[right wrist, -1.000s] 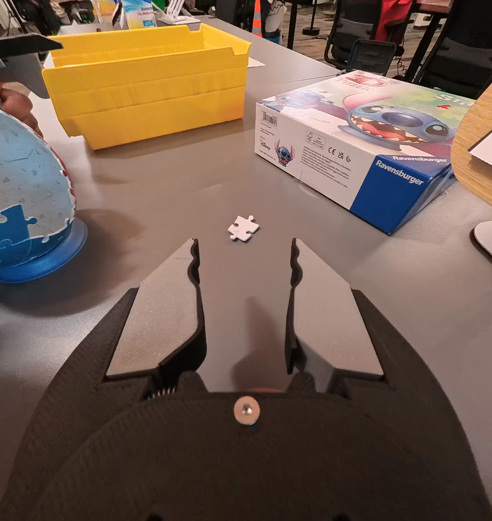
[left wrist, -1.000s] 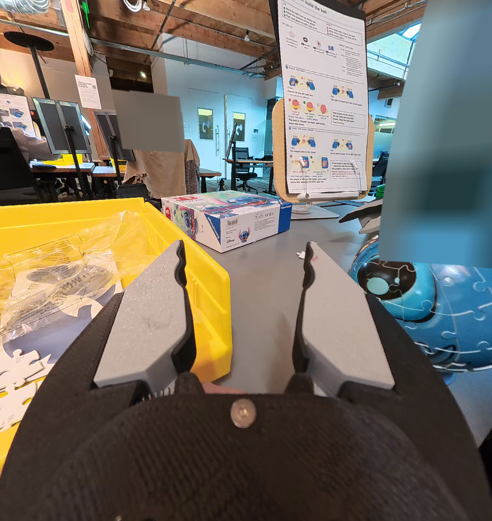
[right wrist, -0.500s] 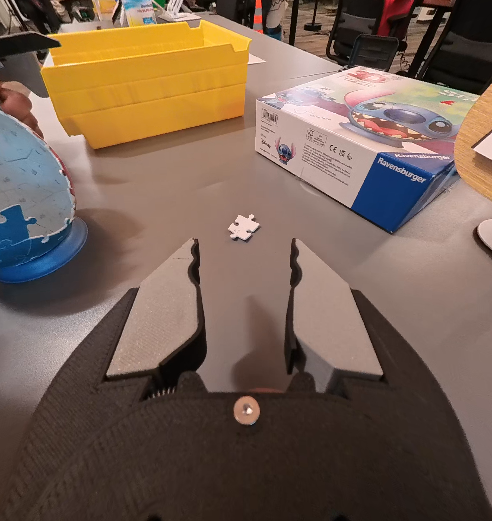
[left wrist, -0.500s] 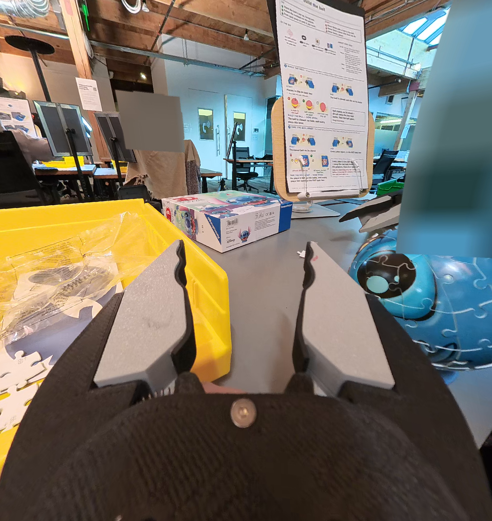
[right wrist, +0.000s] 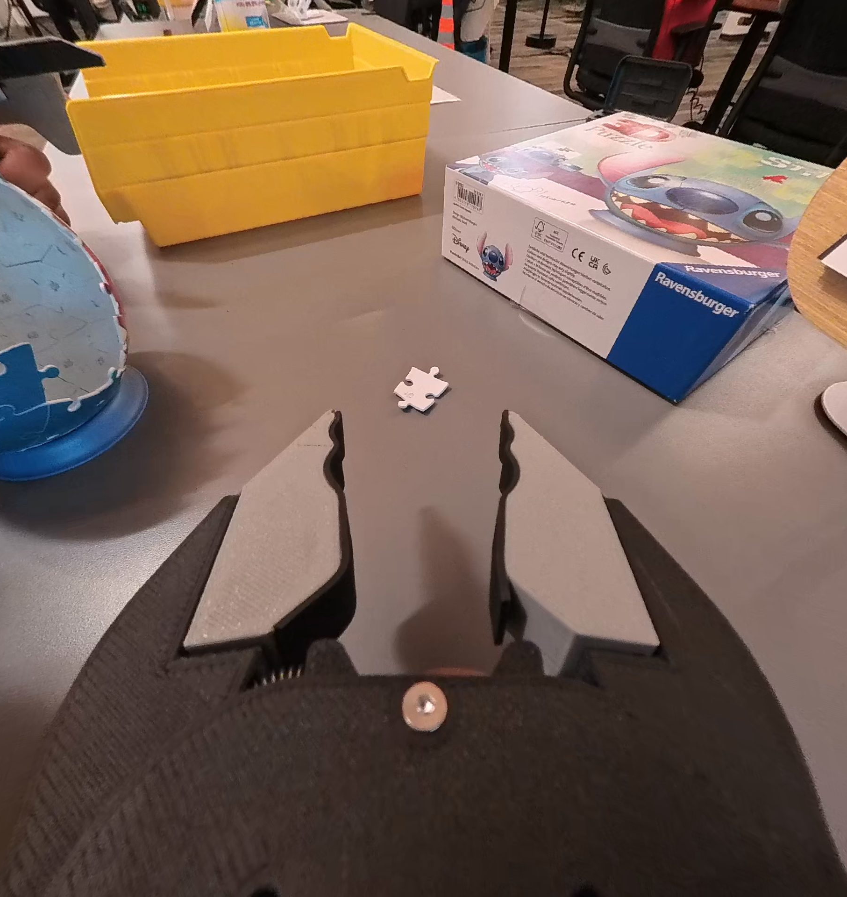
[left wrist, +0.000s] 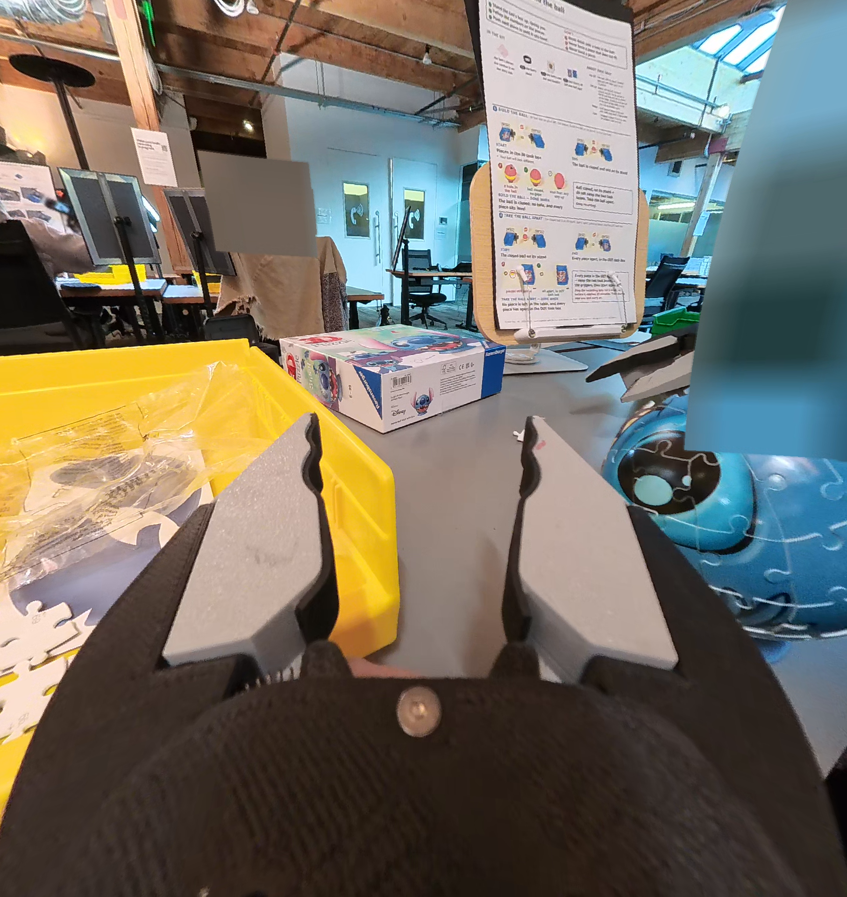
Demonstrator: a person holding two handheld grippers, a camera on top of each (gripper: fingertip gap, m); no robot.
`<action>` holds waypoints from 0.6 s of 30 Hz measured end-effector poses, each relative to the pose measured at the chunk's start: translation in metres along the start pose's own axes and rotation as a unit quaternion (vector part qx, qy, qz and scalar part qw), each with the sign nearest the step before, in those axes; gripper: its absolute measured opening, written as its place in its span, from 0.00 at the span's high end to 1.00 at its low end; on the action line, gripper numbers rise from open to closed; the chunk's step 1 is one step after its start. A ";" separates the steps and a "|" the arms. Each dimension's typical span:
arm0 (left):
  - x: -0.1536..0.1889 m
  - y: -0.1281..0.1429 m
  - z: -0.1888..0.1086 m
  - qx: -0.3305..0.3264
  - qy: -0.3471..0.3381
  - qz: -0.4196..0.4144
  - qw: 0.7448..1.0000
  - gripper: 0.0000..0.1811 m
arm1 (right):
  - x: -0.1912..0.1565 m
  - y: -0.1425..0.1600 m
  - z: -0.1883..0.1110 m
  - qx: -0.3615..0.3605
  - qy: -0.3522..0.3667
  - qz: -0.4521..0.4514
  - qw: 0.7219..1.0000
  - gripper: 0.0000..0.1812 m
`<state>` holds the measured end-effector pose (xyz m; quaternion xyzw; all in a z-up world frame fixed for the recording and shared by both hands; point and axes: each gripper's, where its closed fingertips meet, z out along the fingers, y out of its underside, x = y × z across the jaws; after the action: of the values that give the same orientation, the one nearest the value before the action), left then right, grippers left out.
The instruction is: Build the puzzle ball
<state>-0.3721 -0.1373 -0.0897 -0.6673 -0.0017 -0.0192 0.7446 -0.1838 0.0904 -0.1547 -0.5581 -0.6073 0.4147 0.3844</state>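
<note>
— Jaws wide and empty on our right gripper (right wrist: pixel 420 417); the loose puzzle piece (right wrist: pixel 421 388) lies on the table just ahead of it, right of the ball (right wrist: pixel 38 310).

— Pickup step, we judge. Left gripper (left wrist: pixel 421 437) gapes empty too, beside the ball; next we straddle that flat piece squarely.

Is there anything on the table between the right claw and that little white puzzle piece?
No. In the right wrist view, only bare grey table lies between the open right gripper and the white puzzle piece just ahead.
</note>
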 end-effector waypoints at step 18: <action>0.002 -0.003 -0.003 0.013 0.009 -0.001 1.000 0.56 | -0.005 0.006 0.005 -0.025 -0.006 -0.020 0.999 0.68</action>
<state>-0.3699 -0.1408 -0.0865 -0.6574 0.0041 -0.0266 0.7531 -0.1857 0.0855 -0.1623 -0.5526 -0.6309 0.3948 0.3751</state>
